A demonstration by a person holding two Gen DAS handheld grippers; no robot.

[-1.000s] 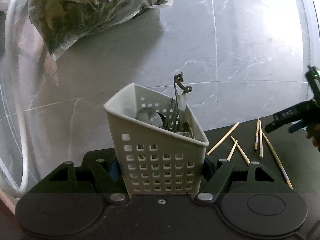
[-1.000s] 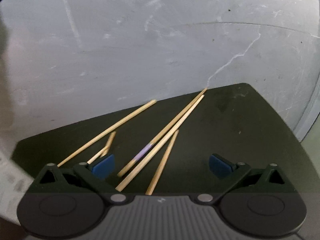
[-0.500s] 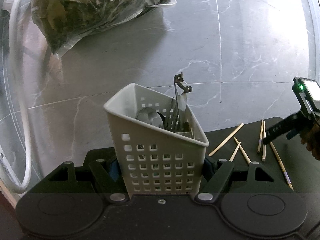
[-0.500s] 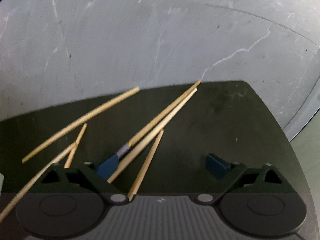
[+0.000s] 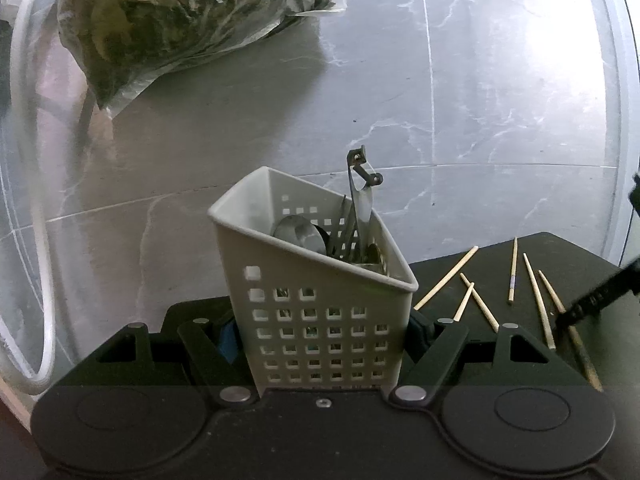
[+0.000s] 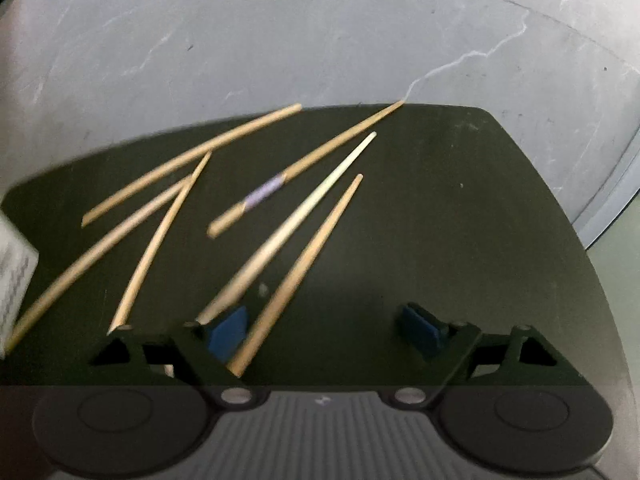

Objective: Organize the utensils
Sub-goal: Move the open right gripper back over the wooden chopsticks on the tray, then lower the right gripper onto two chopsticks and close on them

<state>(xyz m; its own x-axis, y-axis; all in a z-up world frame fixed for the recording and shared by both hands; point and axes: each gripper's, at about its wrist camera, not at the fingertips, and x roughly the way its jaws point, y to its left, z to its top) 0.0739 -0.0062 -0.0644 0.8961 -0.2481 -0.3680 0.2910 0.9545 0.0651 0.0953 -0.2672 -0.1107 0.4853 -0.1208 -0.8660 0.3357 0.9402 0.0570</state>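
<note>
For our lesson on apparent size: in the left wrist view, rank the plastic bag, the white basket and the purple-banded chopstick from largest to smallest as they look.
1. plastic bag
2. white basket, though its nearness to the camera enlarges it
3. purple-banded chopstick

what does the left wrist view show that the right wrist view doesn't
Only the left wrist view: the left hand-held gripper clamped on the white perforated plastic utensil caddy of metal utensils, a clear plastic bag of greens, a white hose.
Only the right wrist view: the right hand-held gripper, its jaws closing above one chopstick.
Both: the bamboo chopsticks on the black mat, grey marble surface.
</note>
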